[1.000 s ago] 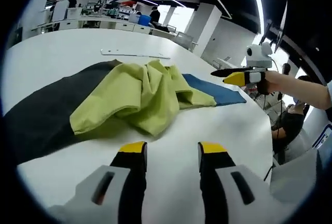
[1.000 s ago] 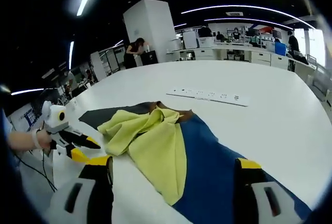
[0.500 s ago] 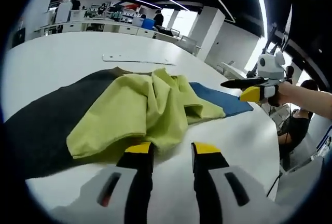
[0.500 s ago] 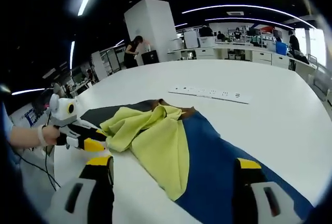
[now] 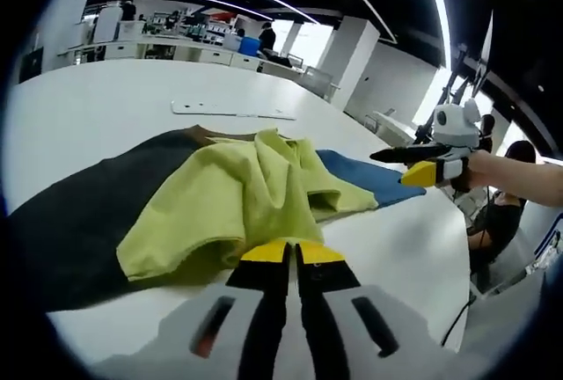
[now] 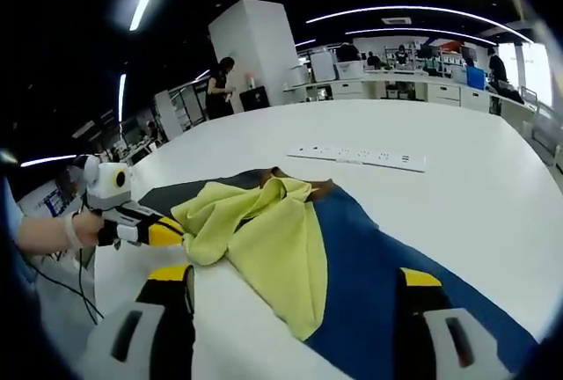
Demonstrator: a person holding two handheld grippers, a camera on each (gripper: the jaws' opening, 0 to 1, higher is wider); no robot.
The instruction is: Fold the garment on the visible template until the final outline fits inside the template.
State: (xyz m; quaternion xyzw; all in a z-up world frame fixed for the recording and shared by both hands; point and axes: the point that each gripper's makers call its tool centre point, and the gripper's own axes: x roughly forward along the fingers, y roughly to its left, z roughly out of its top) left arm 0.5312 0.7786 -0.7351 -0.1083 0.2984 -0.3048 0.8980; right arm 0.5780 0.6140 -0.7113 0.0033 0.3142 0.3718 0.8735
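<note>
Now we see the yellow-green garment (image 5: 237, 195) lying crumpled on the template (image 5: 79, 213), a flat mat whose one half is dark grey and whose other half is blue (image 6: 387, 266), spread on the white table (image 5: 97, 90). The garment is bunched over the middle of the mat and covers the line between the two colours, so its outline is not yet a tidy shape inside the template, and we judge that the folding is only at its beginning. In the left gripper view, the left tool (image 5: 291, 252) has its yellow tips pressed together at the near edge of the cloth; we think they pinch the hem there, because this edge must be lifted to make a fold, though the cloth between the tips is hard to make out. In the right gripper view, the left tool (image 6: 154, 232) touches the side of the garment that lies over the grey half. The right tool (image 6: 295, 276) has its jaws wide apart, one over the bare table and one over the blue part, with nothing between them; it hovers above the mat. In the left gripper view, the right tool (image 5: 413, 162) hangs beyond the blue end, well apart from the cloth, probably waiting to take another corner. A white power strip (image 6: 356, 157) lies farther on the table, away from the work.
</note>
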